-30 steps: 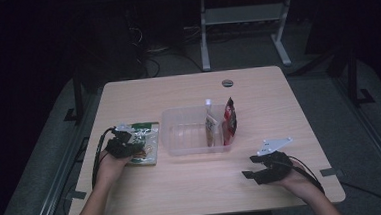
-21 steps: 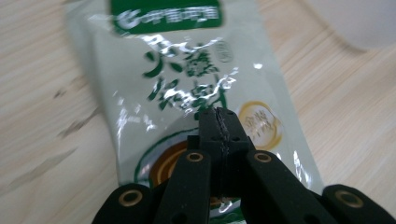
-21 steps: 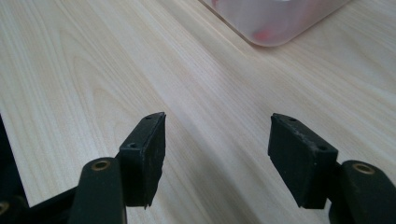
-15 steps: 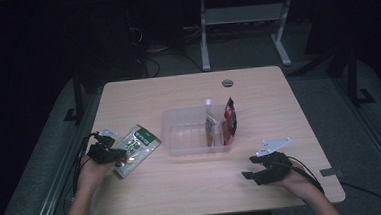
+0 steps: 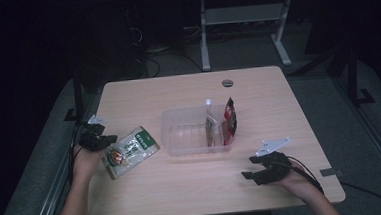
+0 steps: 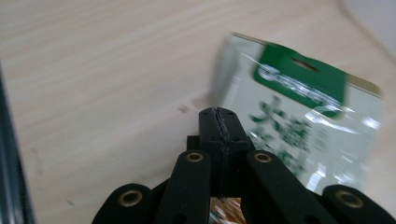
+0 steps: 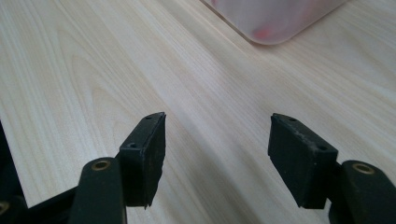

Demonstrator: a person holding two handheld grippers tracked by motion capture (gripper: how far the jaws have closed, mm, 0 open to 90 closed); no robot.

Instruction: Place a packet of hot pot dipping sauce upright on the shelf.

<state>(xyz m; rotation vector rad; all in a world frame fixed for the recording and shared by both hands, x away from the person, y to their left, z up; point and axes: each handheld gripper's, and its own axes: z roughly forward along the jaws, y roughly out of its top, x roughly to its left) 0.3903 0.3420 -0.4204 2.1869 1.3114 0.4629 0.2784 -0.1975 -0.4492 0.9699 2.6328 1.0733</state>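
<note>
A clear snack packet with a green label lies askew near the table's left edge. My left gripper is at its left end, jaws shut tight. In the left gripper view the packet runs behind and under the closed tips, which seem to pinch its edge. My right gripper rests low over the front right of the table. Its jaws stand wide apart over bare wood with nothing between them.
A clear plastic bin sits mid-table. It holds a red packet and a slim pale one, both upright at its right end. A corner of the bin lies just ahead of the right gripper. A round grommet is at the far side.
The left hand has drawn back to the left, away from the bin. The packet has come with it and turned askew. The right hand has kept still.
</note>
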